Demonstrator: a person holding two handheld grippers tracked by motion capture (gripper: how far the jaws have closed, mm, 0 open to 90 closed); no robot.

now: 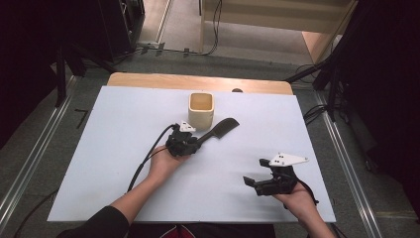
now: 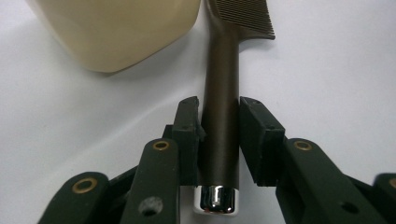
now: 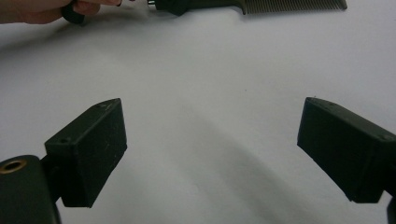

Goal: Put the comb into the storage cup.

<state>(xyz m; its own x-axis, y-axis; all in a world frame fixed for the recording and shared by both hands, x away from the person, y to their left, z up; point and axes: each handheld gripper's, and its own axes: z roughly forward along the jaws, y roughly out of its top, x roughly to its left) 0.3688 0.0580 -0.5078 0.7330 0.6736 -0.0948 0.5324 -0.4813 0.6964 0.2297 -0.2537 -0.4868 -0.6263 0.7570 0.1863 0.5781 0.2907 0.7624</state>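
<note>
- High view: desk (image 1: pixel 124 163) w/ white top. Left hand-held gripper (image 1: pixel 197 142) near centre, pointing toward 2 o'clock, jaws around the handle of a dark comb (image 1: pixel 221 130). Comb lies flat, toothed end at 2 o'clock from the gripper, just beside a cream cup (image 1: pixel 201 110) that stands upright at 12 o'clock from the gripper.
- Same view: right hand-held gripper (image 1: pixel 252 179) at 4 o'clock from the comb, well apart, holding nothing, jaws pointing toward 9 o'clock.
- Left gripper view: pads (image 2: pixel 189 135) sit either side of the comb handle (image 2: pixel 222 116), left pad touching, right pad touching or a hair off; reads as pinching the handle low, near its shiny end cap (image 2: pixel 216 199). Cup (image 2: pixel 116 32) at 11 o'clock, close to the handle.
- Right gripper view: jaws spread wide, bare desk between them; comb teeth (image 3: pixel 294 4) and the other hand (image 3: pixel 51 9) far off at 12 o'clock.
- Risk, my read: grip is at the very tail, so the long toothed end could droop or swivel in the pads on lifting.
- Risk: cup is close; swinging the comb toward 11 o'clock could knock or tip it.
- Risk: smooth round handle, may roll if the pinch is light.
</note>
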